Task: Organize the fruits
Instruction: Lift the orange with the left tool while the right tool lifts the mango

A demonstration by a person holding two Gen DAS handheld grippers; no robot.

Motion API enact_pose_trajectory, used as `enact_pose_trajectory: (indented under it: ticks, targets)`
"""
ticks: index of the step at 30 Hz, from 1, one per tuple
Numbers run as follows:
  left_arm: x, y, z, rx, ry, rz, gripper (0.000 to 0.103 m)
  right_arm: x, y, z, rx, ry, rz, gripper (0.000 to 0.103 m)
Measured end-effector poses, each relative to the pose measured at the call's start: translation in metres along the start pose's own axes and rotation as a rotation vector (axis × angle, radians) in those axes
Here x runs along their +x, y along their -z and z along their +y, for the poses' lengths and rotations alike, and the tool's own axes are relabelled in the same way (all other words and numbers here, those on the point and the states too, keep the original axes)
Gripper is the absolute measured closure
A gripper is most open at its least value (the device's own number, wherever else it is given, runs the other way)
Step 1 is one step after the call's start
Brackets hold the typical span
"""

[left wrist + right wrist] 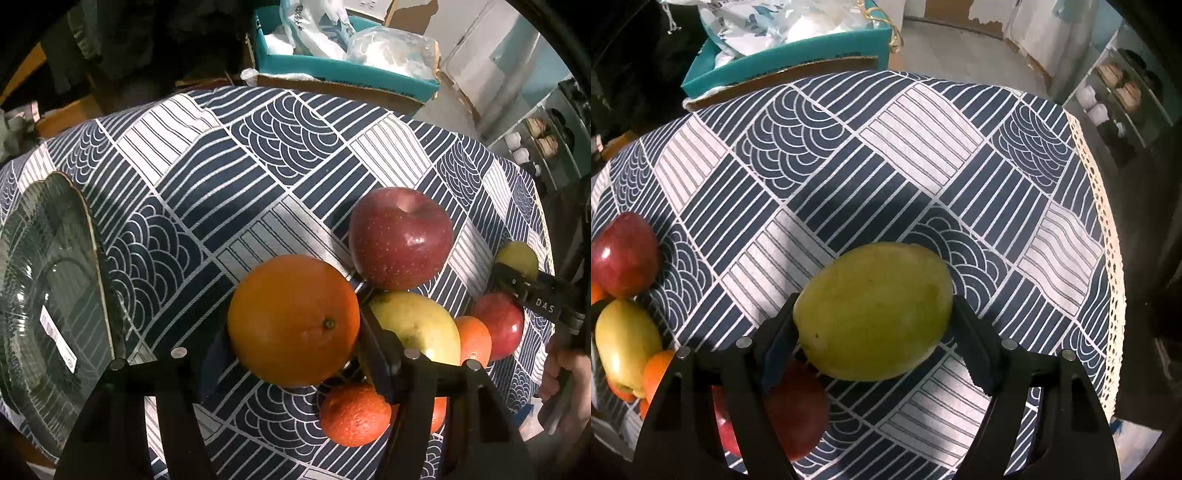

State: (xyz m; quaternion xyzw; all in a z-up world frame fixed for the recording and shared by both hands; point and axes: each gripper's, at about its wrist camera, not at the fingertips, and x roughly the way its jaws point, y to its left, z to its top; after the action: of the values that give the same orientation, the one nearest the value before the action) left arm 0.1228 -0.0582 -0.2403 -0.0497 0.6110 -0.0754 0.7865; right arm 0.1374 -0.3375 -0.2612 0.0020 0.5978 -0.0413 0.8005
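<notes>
In the left wrist view a large orange sits between the fingers of my left gripper, whose right pad presses its side; the left pad is hidden behind the fruit. In the right wrist view my right gripper is shut on a green mango, with both pads against its ends. That mango also shows at the far right of the left wrist view. Loose fruit on the patterned tablecloth: a big red apple, a yellow-green fruit, a small orange and a second red apple.
A dark glass plate lies at the table's left edge. A teal cardboard box with plastic bags stands beyond the far edge. A lace-trimmed table edge runs down the right. A person's hand holds the right gripper's handle.
</notes>
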Motion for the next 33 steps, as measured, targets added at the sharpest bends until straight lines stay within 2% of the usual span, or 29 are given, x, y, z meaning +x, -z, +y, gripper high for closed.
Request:
enact_pose_trajectory:
  ticks: [7, 23, 33]
  targets:
    - [-0.019, -0.003, 0.005, -0.007, -0.003, -0.053, 0.036, -0.020, 0.004, 0.004, -0.001, -0.011, -0.069, 0.025]
    - [-0.079, -0.002, 0.002, 0.003, 0.021, -0.188, 0.036, -0.101, 0.006, 0.035, -0.050, -0.102, -0.276, 0.025]
    - [-0.121, 0.006, 0.005, 0.014, 0.030, -0.276, 0.036, -0.140, 0.009, 0.049, -0.080, -0.161, -0.367, 0.025]
